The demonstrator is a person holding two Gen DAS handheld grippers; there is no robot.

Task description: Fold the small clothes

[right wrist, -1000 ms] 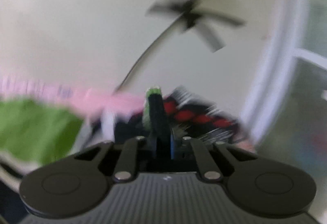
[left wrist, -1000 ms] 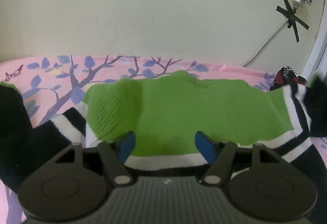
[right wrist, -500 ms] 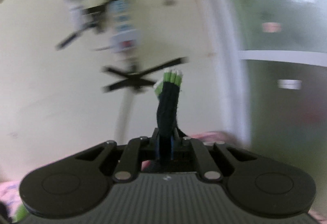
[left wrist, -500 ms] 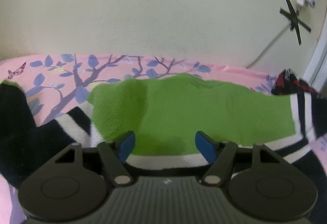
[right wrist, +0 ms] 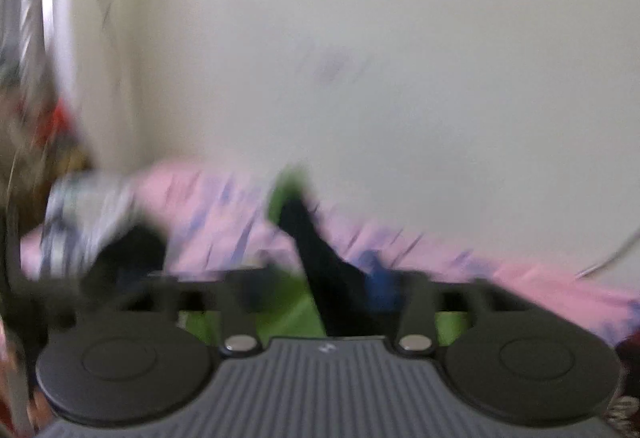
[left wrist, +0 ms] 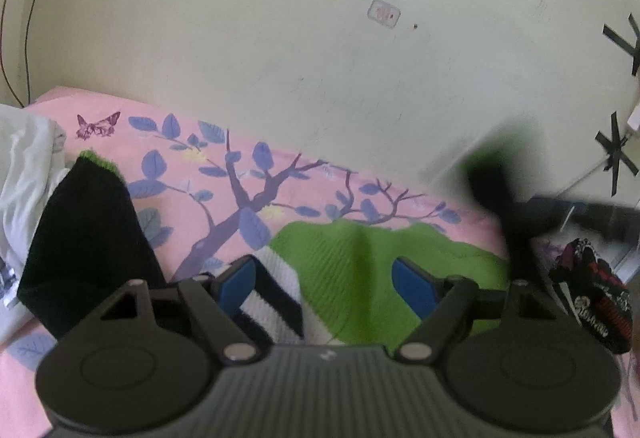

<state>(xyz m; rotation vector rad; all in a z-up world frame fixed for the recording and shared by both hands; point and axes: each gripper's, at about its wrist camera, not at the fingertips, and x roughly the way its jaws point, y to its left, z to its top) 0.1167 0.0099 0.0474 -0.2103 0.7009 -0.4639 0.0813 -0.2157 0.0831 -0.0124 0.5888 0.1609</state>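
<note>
A small green sweater [left wrist: 352, 270] with black and white stripes lies on the pink bedsheet [left wrist: 248, 182]. Its left black sleeve [left wrist: 84, 238] lies out to the left. My left gripper [left wrist: 326, 284] is open just above the sweater's near edge, blue pads either side of the green body. The right black sleeve with a green cuff [left wrist: 496, 190] hangs blurred above the sweater's right side. In the blurred right wrist view, the right gripper [right wrist: 336, 290] holds that black sleeve [right wrist: 316, 258]; its jaws look partly apart.
A cream wall [left wrist: 320, 58] rises behind the bed. White cloth [left wrist: 24, 174] lies at the far left. A red and black garment [left wrist: 588, 298] lies at the right. Taped cables [left wrist: 616, 146] run on the wall at right.
The right gripper has swung the black sleeve up and leftward over the sweater. The left gripper has shifted left and stays open. The right gripper's jaws look wider than before.
</note>
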